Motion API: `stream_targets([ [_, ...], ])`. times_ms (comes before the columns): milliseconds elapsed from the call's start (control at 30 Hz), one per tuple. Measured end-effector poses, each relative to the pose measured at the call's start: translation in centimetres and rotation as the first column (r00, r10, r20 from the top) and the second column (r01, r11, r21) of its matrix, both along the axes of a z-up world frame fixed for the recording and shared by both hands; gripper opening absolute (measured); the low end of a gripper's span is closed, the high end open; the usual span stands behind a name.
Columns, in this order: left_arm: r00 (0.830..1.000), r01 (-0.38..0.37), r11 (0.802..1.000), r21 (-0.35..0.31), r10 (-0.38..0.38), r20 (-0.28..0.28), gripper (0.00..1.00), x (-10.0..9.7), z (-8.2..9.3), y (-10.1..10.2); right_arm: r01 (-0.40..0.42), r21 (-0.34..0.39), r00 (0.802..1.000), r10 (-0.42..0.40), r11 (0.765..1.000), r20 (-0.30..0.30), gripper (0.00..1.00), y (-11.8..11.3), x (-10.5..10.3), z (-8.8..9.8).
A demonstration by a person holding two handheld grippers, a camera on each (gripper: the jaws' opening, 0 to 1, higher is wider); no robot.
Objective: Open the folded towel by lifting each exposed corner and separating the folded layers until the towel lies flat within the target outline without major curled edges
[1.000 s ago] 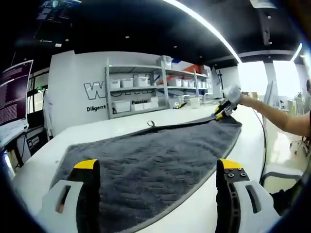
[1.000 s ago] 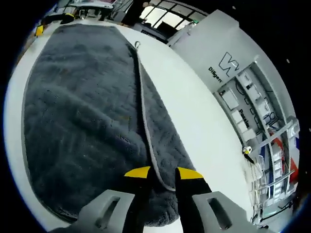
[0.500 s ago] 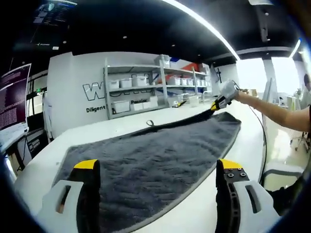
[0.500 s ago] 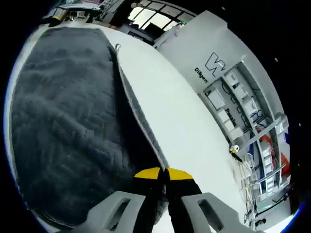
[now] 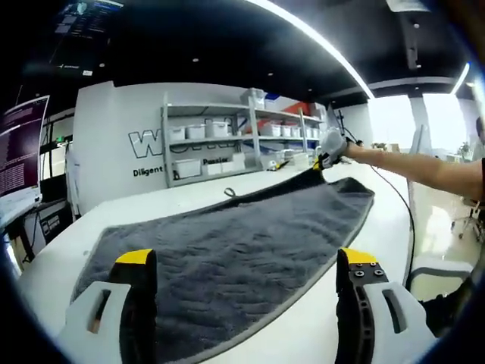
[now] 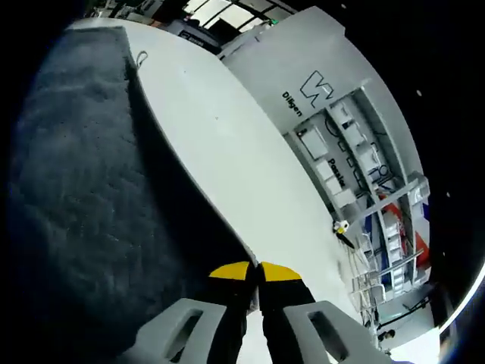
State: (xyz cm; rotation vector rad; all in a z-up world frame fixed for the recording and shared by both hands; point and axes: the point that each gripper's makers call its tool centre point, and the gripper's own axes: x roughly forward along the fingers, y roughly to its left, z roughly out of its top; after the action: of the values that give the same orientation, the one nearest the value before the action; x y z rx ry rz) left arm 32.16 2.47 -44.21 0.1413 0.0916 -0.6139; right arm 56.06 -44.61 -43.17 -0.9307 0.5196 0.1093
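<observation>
A dark grey towel (image 5: 227,250) lies along the white table (image 5: 189,199), with a small loop (image 5: 227,192) at its far edge. My left gripper (image 5: 246,262) hovers open above the towel's near end, its yellow-tipped jaws wide apart and holding nothing. At the far end my right gripper (image 5: 324,154), held by a person's arm (image 5: 424,171), pinches the towel's top-layer corner and holds it raised off the table. In the right gripper view the jaws (image 6: 254,271) are shut on the towel's edge, and the towel (image 6: 68,189) hangs away from them beside the bare table (image 6: 227,152).
Metal shelves (image 5: 227,140) with white bins stand behind the table against a lettered wall. A monitor (image 5: 19,155) stands at the left. A small yellow-and-white object (image 6: 341,226) lies on the table near the shelves. A white chair (image 5: 439,269) stands by the table's right edge.
My right gripper shut on the towel's far corner, lifted it and carried it toward the shelf side, pulling the top layer up. My left gripper stayed open and still.
</observation>
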Motion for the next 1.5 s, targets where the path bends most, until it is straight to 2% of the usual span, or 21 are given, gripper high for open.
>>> stream_targets([
  [200,1.0,-0.007,0.999,-0.042,0.006,-0.008,0.96,0.2,-0.5,0.4,0.03,-0.074,1.0,-0.03,0.997,0.006,0.01,-0.2,2.2,-1.0],
  [367,1.0,-0.003,1.0,-0.016,0.003,-0.021,0.97,0.0,-0.8,0.5,0.05,-0.078,0.999,-0.052,0.996,-0.017,0.02,-0.5,3.2,-2.3],
  [433,1.0,-0.004,1.0,-0.007,0.004,-0.018,0.97,-0.1,-0.8,0.6,0.068,-0.08,0.997,-0.07,0.994,-0.017,0.08,-0.9,3.7,-2.7],
  [467,1.0,-0.004,1.0,-0.007,0.004,-0.017,0.97,-0.1,-0.8,0.6,0.102,-0.111,0.995,-0.104,0.988,-0.01,0.15,-1.6,3.6,-2.8],
  [533,1.0,-0.005,1.0,-0.009,0.005,-0.018,0.97,-0.2,-0.9,0.7,0.13,-0.144,0.991,-0.131,0.981,-0.003,0.21,-2.4,3.7,-3.0],
  [667,1.0,-0.01,1.0,-0.014,0.01,-0.019,0.97,-0.4,-0.9,0.9,0.183,-0.065,0.982,-0.181,0.981,0.048,0.33,-3.4,3.2,-2.5],
  [767,1.0,-0.011,1.0,-0.014,0.01,-0.018,0.97,-0.5,-0.9,0.9,0.191,-0.048,0.981,-0.189,0.98,0.047,0.39,-3.9,2.7,-2.2],
  [800,1.0,-0.009,1.0,-0.013,0.009,-0.013,0.97,-0.7,-0.7,0.8,0.189,-0.02,0.98,-0.187,0.982,0.07,0.41,-4.1,2.4,-1.6],
  [867,1.0,-0.005,1.0,-0.016,0.005,-0.005,0.97,-1.0,-0.4,0.6,0.193,0.002,0.98,-0.193,0.981,0.057,0.49,-4.4,1.9,-1.5],
  [900,1.0,-0.004,1.0,-0.017,0.004,-0.003,0.97,-1.1,-0.3,0.6,0.198,0.022,0.98,-0.198,0.98,0.01,0.54,-4.6,1.3,-2.2],
  [933,1.0,-0.003,1.0,-0.018,0.003,-0.002,0.97,-1.1,-0.3,0.5,0.206,0.026,0.979,-0.206,0.978,0.001,0.58,-4.7,1.1,-2.3],
  [967,1.0,0.003,1.0,-0.028,-0.003,-0.003,0.97,-1.5,0.0,0.3,0.236,0.05,0.972,-0.237,0.97,0.002,0.63,-5.7,0.4,-2.1],
  [1033,1.0,0.031,0.998,-0.059,-0.031,0.001,0.98,-2.2,0.5,-0.3,0.245,0.077,0.968,-0.247,0.967,0.031,0.64,-6.3,-0.4,-1.5],
  [1100,0.999,0.045,0.997,-0.067,-0.045,0.007,0.99,-2.8,1.0,-0.8,0.232,0.121,0.968,-0.242,0.965,0.072,0.66,-6.7,-0.9,-0.5],
  [1133,0.999,0.051,0.997,-0.063,-0.05,0.011,0.99,-3.0,1.1,-1.0,0.213,0.145,0.971,-0.225,0.966,0.074,0.67,-6.7,-1.2,-0.2],
  [1200,0.999,0.053,0.998,-0.038,-0.053,0.014,0.99,-3.3,1.2,-1.3,0.228,0.223,0.967,-0.248,0.948,0.063,0.72,-7.2,-2.2,0.1],
  [1300,0.999,0.048,0.998,-0.033,-0.047,0.02,0.99,-3.4,1.3,-1.4,0.23,0.278,0.965,-0.256,0.933,0.059,0.82,-7.7,-3.3,0.5],
  [1400,0.999,0.05,0.998,-0.043,-0.049,0.021,0.99,-3.6,1.5,-1.6,0.161,0.326,0.981,-0.187,0.932,0.049,0.91,-6.5,-4.1,0.6],
  [1500,0.999,0.048,0.998,-0.038,-0.047,0.02,0.99,-3.6,1.5,-1.7,0.121,0.355,0.989,-0.145,0.927,0.04,0.99,-5.2,-6.5,0.5],
])
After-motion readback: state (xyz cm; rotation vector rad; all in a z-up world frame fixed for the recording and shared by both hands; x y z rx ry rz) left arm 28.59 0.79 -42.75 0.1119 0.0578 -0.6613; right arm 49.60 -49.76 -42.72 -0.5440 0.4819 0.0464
